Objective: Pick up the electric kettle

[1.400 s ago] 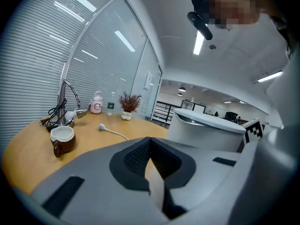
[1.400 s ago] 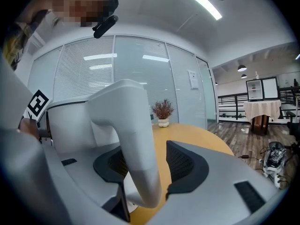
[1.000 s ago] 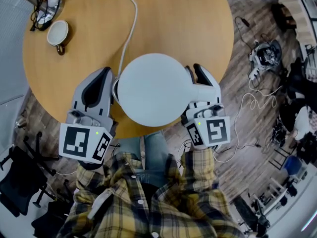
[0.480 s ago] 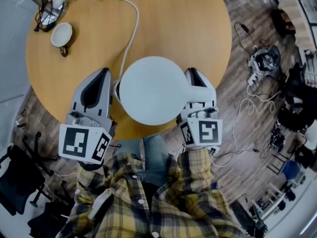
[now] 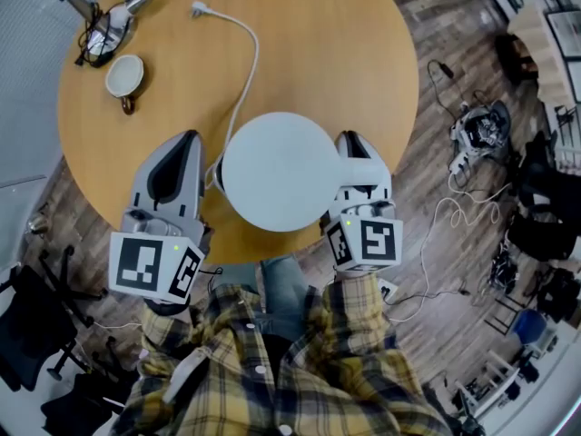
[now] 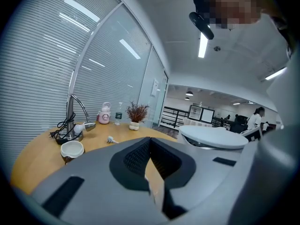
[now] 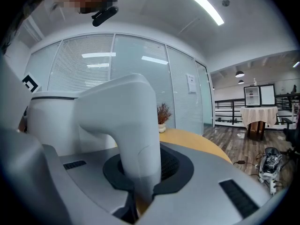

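Round wooden table (image 5: 345,53), person seated at its near edge. The white electric kettle (image 5: 281,171) sat close to that near edge, lid up, between the two claws. No view showed its foot, so I couldn't tell whether it had left the table yet.

Right claw (image 5: 350,143) was at the kettle's right side. Its jaws had just been closing and were clamped narrow on the kettle's handle (image 7: 129,139), pads pressing both sides.

Left claw (image 5: 185,141) was just beside the kettle's left side, jaws together with nothing between them. Contact with the body was unclear.

White cord (image 5: 247,71) ran from the kettle's far left side across the table to a loose plug (image 5: 198,8). A cup (image 5: 124,75) stood well apart at far left.

Risks, as judged:
- The grip was on the handle only, off to one side, so a full kettle could swing or tip about the pads and slip.
- The kettle sat near the edge, so a slip would drop it onto the person's lap or the floor.
- If the base clung or the cord caught, a lift could drag the cord and jerk the kettle.
- The left claw was shut and gave no support.
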Motion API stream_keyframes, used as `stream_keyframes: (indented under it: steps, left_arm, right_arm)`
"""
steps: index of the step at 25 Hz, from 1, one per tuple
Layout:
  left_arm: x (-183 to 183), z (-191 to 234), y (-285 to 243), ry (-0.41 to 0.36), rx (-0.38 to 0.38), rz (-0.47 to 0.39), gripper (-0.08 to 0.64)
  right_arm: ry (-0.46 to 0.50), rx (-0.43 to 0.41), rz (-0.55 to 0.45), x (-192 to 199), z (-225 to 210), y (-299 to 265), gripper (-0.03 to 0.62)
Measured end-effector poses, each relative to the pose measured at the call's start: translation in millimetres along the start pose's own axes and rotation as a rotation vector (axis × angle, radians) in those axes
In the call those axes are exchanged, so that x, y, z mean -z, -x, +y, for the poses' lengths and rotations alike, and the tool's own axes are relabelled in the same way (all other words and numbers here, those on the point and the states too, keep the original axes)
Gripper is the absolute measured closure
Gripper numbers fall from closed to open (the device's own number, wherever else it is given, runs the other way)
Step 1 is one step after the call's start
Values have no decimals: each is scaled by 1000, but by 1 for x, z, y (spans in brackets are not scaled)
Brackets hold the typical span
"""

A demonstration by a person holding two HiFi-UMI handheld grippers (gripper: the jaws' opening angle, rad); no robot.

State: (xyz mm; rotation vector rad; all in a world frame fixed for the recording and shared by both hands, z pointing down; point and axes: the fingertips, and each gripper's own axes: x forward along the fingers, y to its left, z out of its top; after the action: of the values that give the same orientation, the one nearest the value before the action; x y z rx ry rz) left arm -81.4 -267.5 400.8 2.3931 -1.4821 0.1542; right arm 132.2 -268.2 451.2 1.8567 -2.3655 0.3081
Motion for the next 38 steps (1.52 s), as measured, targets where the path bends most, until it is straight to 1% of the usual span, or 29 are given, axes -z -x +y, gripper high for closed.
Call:
stream_keyframes:
  steps: [4,17,27,34,38]
  left_arm:
    - [-13,-1,0,-1,-3,-19,557]
    - [-67,-19,3,-12,18,-97,557]
    - [-106,-39,10,-37,72,-158,557]
    - [-133,-54,25,-69,94,-204,557]
    - [-143,-64,34,-93,104,-221,557]
  right_arm:
    - [-22,-1,-14,-15,-3,-2,540]
    - [-8,-4,-41,-70,-12,1,540]
    - [24,-5,-65,-119,-15,7,538]
    - [28,-31,-114,-161,-9,21,538]
    - [20,-64,-146,-184,-5,30,538]
